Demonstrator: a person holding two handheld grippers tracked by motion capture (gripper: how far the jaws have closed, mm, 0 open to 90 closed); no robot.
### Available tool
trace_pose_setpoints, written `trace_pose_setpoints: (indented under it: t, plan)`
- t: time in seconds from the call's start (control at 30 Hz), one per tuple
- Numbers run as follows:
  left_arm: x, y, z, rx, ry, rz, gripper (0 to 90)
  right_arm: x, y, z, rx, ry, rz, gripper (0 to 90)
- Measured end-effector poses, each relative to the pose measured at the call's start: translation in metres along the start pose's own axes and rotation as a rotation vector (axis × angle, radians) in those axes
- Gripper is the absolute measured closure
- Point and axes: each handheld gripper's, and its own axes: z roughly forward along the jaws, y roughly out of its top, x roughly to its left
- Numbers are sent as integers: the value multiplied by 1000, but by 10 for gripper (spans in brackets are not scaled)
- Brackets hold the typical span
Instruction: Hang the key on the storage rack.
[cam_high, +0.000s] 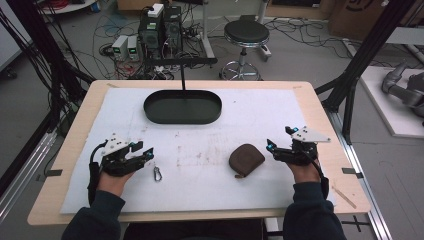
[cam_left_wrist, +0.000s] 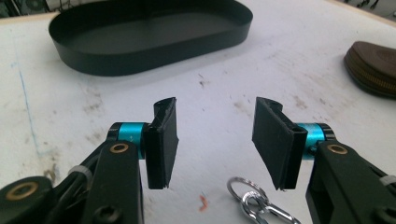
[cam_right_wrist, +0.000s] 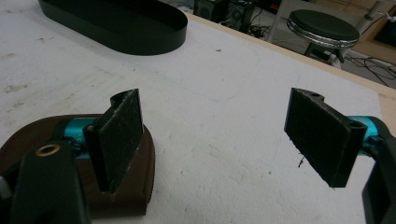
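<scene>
A small silver carabiner (cam_high: 158, 173) lies on the white mat, just right of my left gripper (cam_high: 145, 153). In the left gripper view its ring and clip (cam_left_wrist: 254, 200) sit low between the jaws of the left gripper (cam_left_wrist: 217, 140), which stand open and hold nothing. A brown zipped pouch (cam_high: 246, 159) rests right of centre. My right gripper (cam_high: 280, 142) is open beside it; in the right gripper view the pouch (cam_right_wrist: 140, 154) lies behind and under the left jaw of the right gripper (cam_right_wrist: 224, 140). A black oval tray (cam_high: 150, 114) sits empty at the back.
The white mat (cam_high: 250, 115) covers most of the wooden table (cam_high: 320, 110). A thin black post (cam_high: 183, 75) rises behind the tray. A stool (cam_high: 246, 35), computers and cables stand on the floor beyond the table's far edge.
</scene>
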Motion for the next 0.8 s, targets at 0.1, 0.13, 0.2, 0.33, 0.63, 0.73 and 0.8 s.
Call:
trace_pose_setpoints:
  t: [0.1, 0.13, 0.2, 0.33, 0.63, 0.73, 0.8]
  plan:
    - [-5, -3, -2, 39, 5, -24, 493, 0, 0, 0, -1, 1, -2, 198]
    - [-7, -5, -3, 49, 3, -29, 493, 0, 0, 0, -1, 2, -3, 198]
    - [-10, -8, -3, 67, -1, -38, 490, 0, 0, 0, -2, 1, -6, 198]
    - [-21, -16, 7, 183, -36, -34, 371, 0, 0, 0, -3, 2, -2, 199]
    - [-13, -23, 16, 293, -26, -11, 572, 1, 0, -1, -7, 6, -10, 199]
    - [-7, -21, 14, 299, -49, -1, 682, 0, -1, -1, -6, 6, -10, 199]
    - [-5, -21, 14, 309, -68, 7, 735, 0, -1, 0, -4, 6, -8, 199]
